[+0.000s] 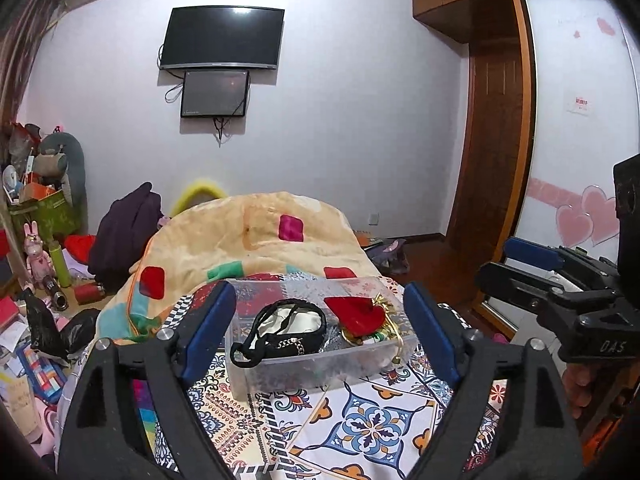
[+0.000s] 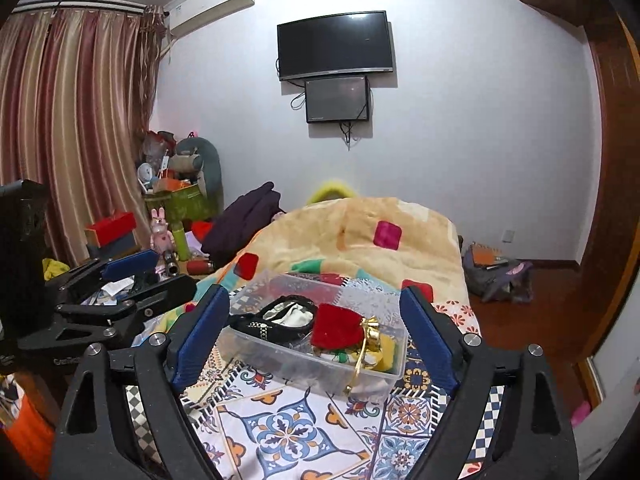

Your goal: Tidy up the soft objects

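Both grippers hang over the patterned sheet (image 1: 372, 420), jaws spread wide and holding nothing. The left gripper (image 1: 320, 336) frames a clear bin (image 1: 320, 368) at centre frame; the right gripper (image 2: 316, 340) frames the same bin, and also shows at the right edge of the left view, well apart from it. Inside the bin lie a black-trimmed pouch (image 1: 288, 326) on the left, a red pouch (image 1: 354, 314) with a gold bow (image 2: 370, 330) to its right, and yellow and green bits beneath. Behind the bin a folded quilt (image 1: 264, 236) rises, blocking the far bed. Upper centre hang a TV (image 1: 222, 38) and a smaller screen (image 1: 214, 94). A cluttered pile (image 1: 40, 208) fills the left; a wardrobe (image 1: 496, 128) stands right.
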Tool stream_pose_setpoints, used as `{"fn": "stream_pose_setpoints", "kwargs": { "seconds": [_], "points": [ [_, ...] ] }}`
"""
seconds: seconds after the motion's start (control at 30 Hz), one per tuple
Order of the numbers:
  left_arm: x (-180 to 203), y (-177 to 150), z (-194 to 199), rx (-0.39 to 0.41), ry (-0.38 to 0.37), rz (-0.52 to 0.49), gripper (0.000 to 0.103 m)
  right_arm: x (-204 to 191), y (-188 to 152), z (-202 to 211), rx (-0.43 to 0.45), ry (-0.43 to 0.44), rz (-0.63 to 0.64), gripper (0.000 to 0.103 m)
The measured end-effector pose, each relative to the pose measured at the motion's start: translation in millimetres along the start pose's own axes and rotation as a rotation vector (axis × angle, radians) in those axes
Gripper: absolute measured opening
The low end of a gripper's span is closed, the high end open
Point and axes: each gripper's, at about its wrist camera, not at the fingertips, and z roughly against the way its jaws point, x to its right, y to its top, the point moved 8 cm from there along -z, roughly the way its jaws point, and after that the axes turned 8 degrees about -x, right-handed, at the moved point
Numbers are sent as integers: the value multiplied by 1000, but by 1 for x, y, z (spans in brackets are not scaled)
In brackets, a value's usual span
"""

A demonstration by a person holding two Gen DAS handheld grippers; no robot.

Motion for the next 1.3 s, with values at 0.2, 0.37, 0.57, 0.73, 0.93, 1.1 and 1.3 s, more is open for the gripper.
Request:
{"fn": "stream_pose_setpoints", "kwargs": {
  "seconds": [0.2,0.37,0.57,0.73,0.93,1.1,1.3],
  "points": [
    [3,-4,0,8,15,-17,93,6,-7,1,-1,6,-26,87],
    [3,-6,-2,2,14,-15,93,6,-10,3,-3,10,-28,88],
    [1,-7,-2,0,15,-9,93,4,-11,3,-2,16,-26,88],
    [0,-7,-2,0,16,-8,93,2,-10,5,-1,20,-23,88],
    [0,-7,-2,0,16,-8,93,1,-10,6,0,25,-24,88],
    [-1,-7,-2,-1,18,-10,94,0,-10,5,0,29,-22,88],
    [0,-7,-2,-2,16,-12,94,0,-9,6,1,33,-23,88]
  ]
}}
